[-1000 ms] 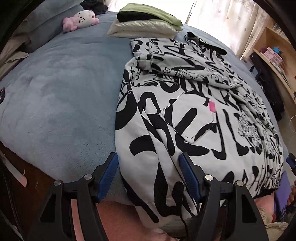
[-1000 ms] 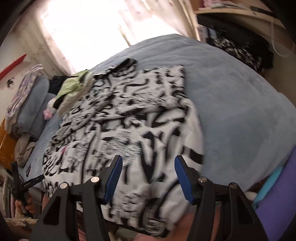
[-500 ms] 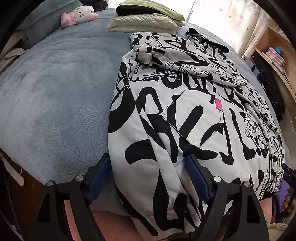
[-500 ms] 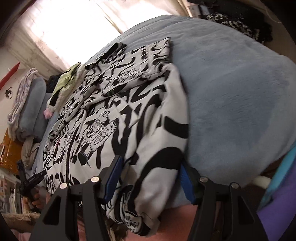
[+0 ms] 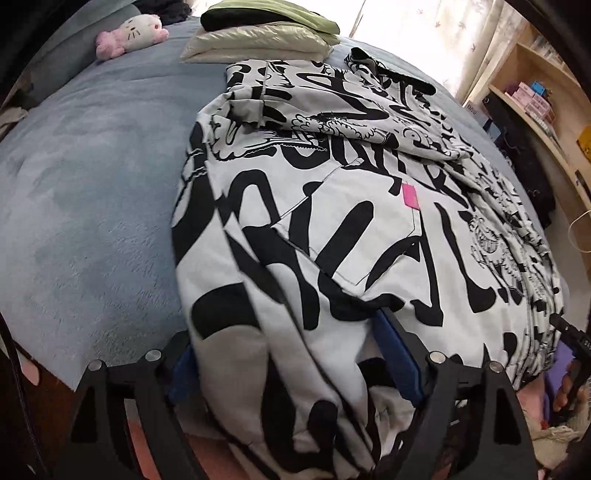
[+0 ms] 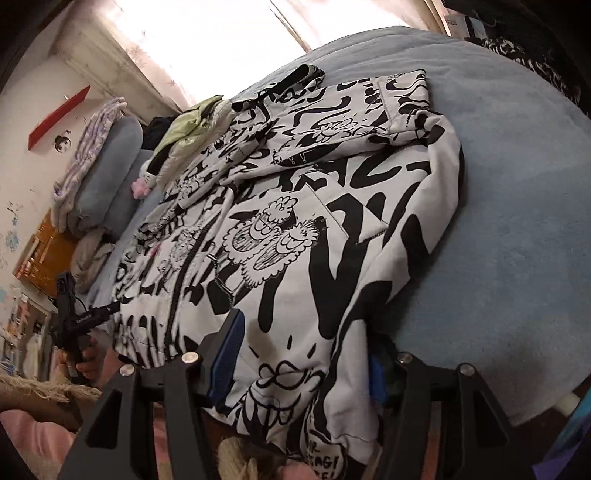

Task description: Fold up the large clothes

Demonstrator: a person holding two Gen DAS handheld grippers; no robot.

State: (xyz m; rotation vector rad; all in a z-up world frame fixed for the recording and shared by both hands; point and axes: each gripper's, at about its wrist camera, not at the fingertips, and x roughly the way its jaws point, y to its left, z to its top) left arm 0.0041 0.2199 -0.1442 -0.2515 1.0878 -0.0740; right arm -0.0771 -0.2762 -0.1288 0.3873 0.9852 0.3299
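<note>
A large white hoodie with black graffiti print (image 5: 343, 206) lies spread on the blue bed, sleeves folded in over the chest; it also shows in the right wrist view (image 6: 295, 221). My left gripper (image 5: 291, 354) straddles the hoodie's near-left hem corner, blue pads on both sides of the cloth, still wide apart. My right gripper (image 6: 303, 350) straddles the near-right hem corner the same way. Both sets of jaws stand open around the fabric. The hem hangs over the bed's front edge.
The blue plush bedcover (image 5: 92, 192) stretches left of the hoodie. Folded green and cream garments (image 5: 258, 29) and a pink-white plush toy (image 5: 129, 31) lie at the far end. Wooden shelves (image 5: 543, 99) stand on the right. Pillows (image 6: 107, 166) sit by the wall.
Both grippers have moved forward onto the hoodie's bottom hem; the cloth now lies between each pair of fingers, where before the fingers were short of it.
</note>
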